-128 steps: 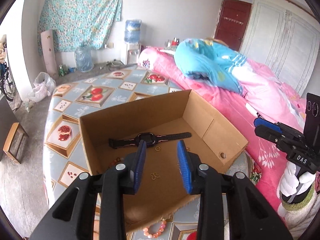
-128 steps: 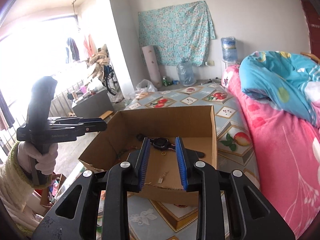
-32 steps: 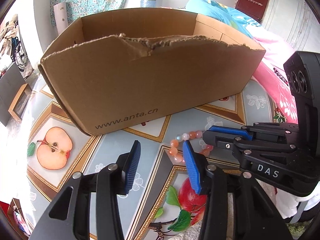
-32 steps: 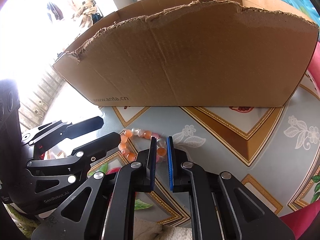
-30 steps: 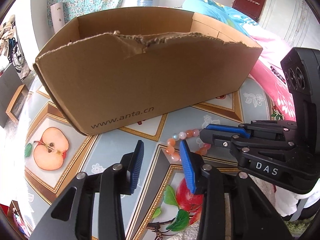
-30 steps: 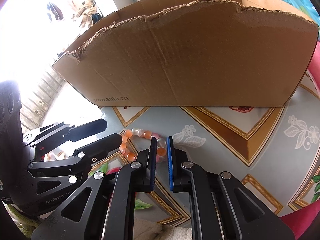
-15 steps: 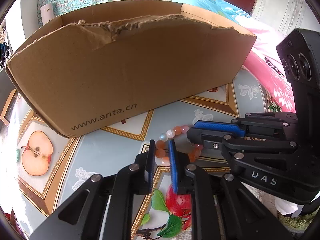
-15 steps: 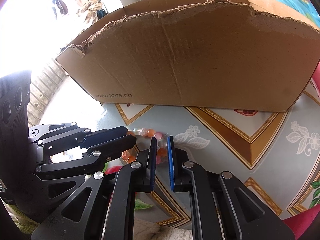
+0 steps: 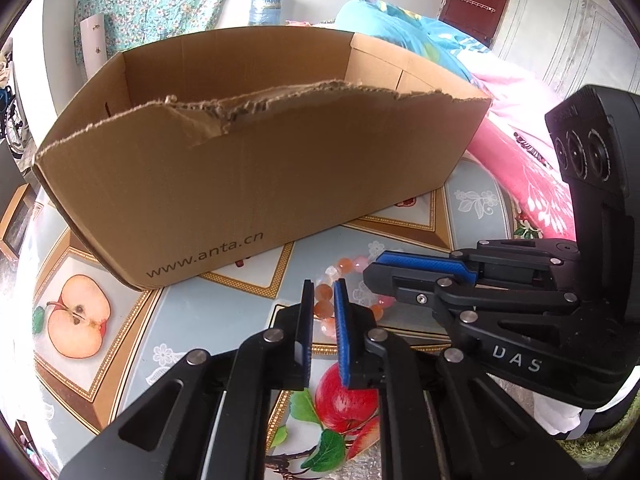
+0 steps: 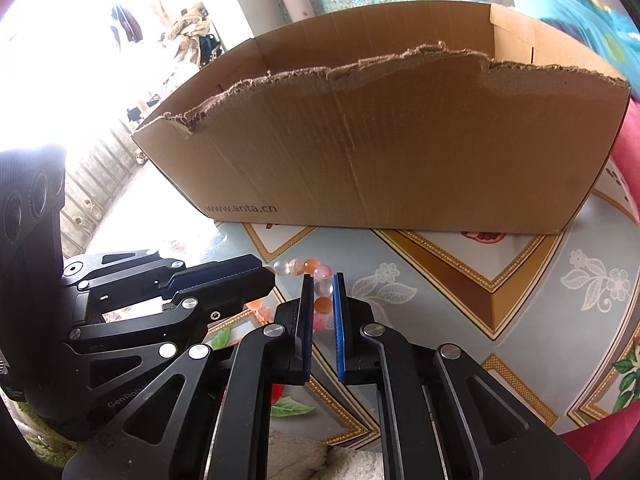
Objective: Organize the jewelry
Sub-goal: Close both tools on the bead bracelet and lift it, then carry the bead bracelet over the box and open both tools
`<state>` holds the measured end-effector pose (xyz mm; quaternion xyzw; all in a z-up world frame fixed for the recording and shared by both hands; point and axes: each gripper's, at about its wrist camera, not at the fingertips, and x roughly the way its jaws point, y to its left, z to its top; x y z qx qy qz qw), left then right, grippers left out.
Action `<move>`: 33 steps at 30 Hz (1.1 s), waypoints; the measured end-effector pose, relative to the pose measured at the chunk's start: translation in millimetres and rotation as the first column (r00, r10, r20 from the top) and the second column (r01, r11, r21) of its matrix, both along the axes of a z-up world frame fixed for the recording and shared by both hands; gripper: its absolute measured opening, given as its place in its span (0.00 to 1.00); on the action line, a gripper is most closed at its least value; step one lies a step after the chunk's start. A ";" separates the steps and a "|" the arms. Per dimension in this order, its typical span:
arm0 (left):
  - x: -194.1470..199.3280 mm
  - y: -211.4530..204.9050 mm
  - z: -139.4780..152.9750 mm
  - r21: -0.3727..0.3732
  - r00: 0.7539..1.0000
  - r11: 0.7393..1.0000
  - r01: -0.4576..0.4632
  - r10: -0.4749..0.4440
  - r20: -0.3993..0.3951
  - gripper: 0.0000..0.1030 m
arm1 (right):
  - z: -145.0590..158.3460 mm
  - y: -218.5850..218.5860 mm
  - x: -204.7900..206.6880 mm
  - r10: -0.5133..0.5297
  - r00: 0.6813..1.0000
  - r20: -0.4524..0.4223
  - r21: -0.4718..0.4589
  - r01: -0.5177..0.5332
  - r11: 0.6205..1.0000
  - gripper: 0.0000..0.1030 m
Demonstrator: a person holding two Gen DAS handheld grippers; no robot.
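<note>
A bracelet of orange, pink and clear beads lies in front of the brown cardboard box on the fruit-print tablecloth. My left gripper is shut on the bracelet's left side. My right gripper is shut on its right side. In the left wrist view the right gripper comes in from the right; in the right wrist view the left gripper comes in from the left. The box has a torn near wall; its inside is hidden.
The table carries a cloth with apple pictures. A pink bed with a blue quilt stands to the right behind the box. A water bottle stands at the far wall.
Both grippers came down from above the box to the bracelet in front of it. The left gripper closed on the beads. Both now sit slightly higher, showing more of the box top.
</note>
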<state>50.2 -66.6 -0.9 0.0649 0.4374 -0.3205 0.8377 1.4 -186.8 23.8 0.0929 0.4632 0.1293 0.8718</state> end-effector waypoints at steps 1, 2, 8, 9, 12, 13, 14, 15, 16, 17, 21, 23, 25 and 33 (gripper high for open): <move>-1.3 0.7 3.6 -0.009 1.000 1.000 0.003 -0.003 0.006 0.09 | 3.2 -0.7 -1.8 -0.002 1.000 0.007 0.001 0.002 1.000 0.07; -2.6 1.8 7.5 -0.017 1.000 1.000 0.007 -0.006 0.012 0.09 | 6.3 -1.2 -3.5 -0.003 1.000 0.014 0.003 0.003 1.000 0.07; -9.7 8.2 36.6 -0.080 0.999 0.996 0.036 -0.032 0.042 0.09 | 32.1 -10.0 -15.0 -0.011 0.998 0.067 0.015 0.010 1.000 0.07; -11.0 9.0 42.8 -0.090 0.998 0.995 0.043 -0.038 0.051 0.09 | 38.6 -13.8 -18.4 -0.012 0.997 0.079 0.016 0.010 1.000 0.07; -17.0 10.8 63.8 -0.127 0.994 0.989 0.078 -0.067 0.088 0.09 | 55.8 -17.8 -26.7 -0.014 0.992 0.125 0.021 0.012 1.000 0.07; -18.2 11.7 71.4 -0.137 0.992 0.987 0.085 -0.072 0.100 0.09 | 60.8 -16.6 -27.5 -0.015 0.990 0.143 0.020 0.012 1.000 0.07; -17.4 12.2 77.3 -0.148 0.991 0.985 0.094 -0.077 0.111 0.09 | 67.8 -17.6 -28.7 -0.016 0.987 0.161 0.020 0.013 1.000 0.07; -16.8 12.5 84.3 -0.154 0.989 0.983 0.099 -0.080 0.124 0.09 | 76.6 -20.2 -28.5 -0.016 0.984 0.177 0.024 0.012 1.000 0.07; -15.2 12.4 91.0 -0.156 0.987 0.983 0.100 -0.079 0.137 0.09 | 83.5 -21.4 -27.8 -0.015 0.981 0.192 0.030 0.010 1.000 0.07; -12.3 12.2 97.5 -0.158 0.986 0.982 0.102 -0.080 0.144 0.09 | 90.0 -22.0 -25.6 -0.015 0.979 0.206 0.035 0.007 0.999 0.07; 9.5 2.8 122.0 -0.160 0.984 0.981 0.111 -0.086 0.156 0.09 | 113.8 -26.7 -6.3 0.002 0.970 0.242 0.025 -0.009 1.000 0.07; 26.8 -4.1 131.3 -0.160 0.985 0.980 0.119 -0.096 0.144 0.09 | 119.8 -30.5 11.6 0.019 0.973 0.232 0.028 -0.026 0.999 0.07; 49.6 -13.7 138.2 -0.142 0.988 0.983 0.116 -0.099 0.121 0.09 | 124.0 -39.7 39.6 0.032 0.979 0.200 0.035 -0.040 0.999 0.07; 145.0 -44.3 119.4 -0.086 0.990 0.989 0.123 -0.128 -0.063 0.09 | 99.8 -58.0 137.2 0.107 0.992 -0.074 0.069 -0.101 0.992 0.07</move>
